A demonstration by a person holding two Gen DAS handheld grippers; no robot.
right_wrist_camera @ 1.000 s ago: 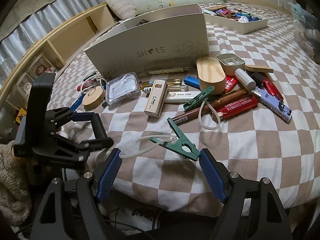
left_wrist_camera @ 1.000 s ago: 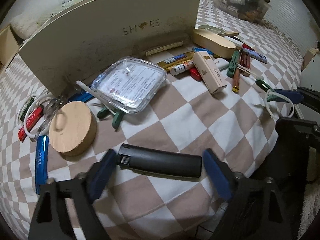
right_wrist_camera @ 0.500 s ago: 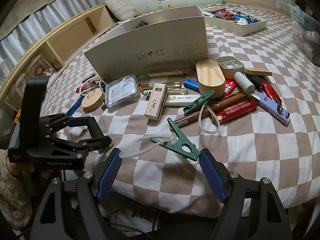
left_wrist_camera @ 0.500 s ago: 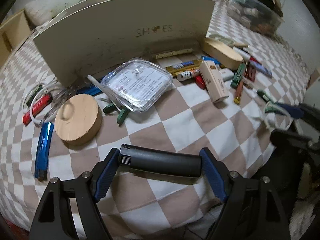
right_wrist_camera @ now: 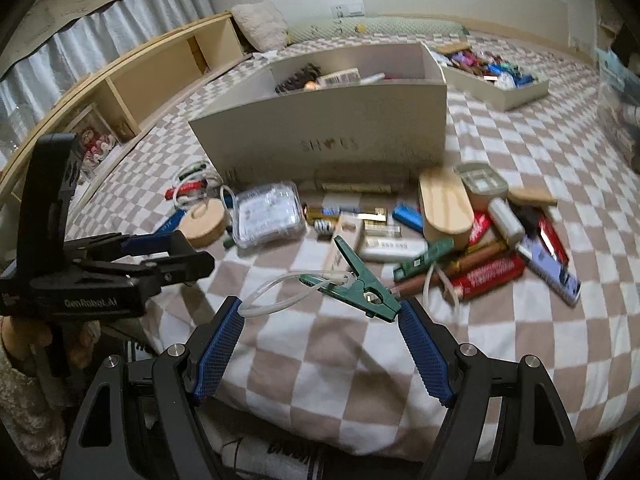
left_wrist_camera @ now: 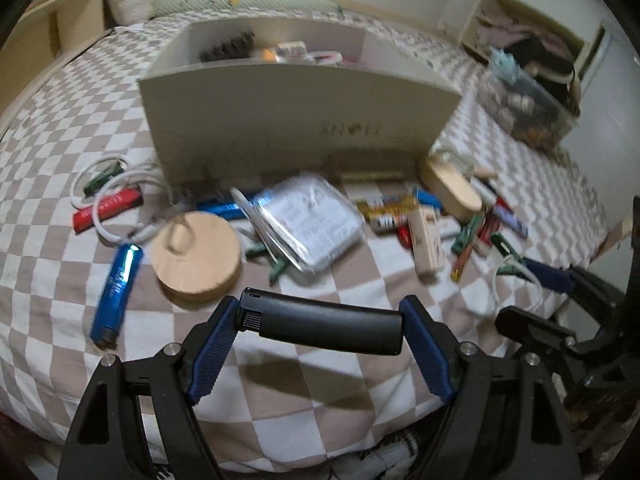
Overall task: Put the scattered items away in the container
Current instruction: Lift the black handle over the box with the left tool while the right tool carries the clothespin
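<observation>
Holding black cylinder (left_wrist_camera: 320, 324) endwise in left gripper (left_wrist_camera: 320, 344) | right gripper (right_wrist_camera: 320, 344) pinching green clip (right_wrist_camera: 360, 284) with its cord | I fear either slipping before box (right_wrist_camera: 320, 120).

Lettering on the shoe box (left_wrist_camera: 352, 130) front smeared by blur; labels of packets beside it unreadable.

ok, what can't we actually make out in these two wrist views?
- Box contents: in both views the shoe box front wall hides all but a few item tops.
- Box lettering: motion-blurred in the left wrist view.
- Clear plastic case label: blurred, unreadable.
- Green clip in the right tool: its far end meets one pad; contact at the other pad is unclear.
- Clear bin: contents blurred near the edge.
</observation>
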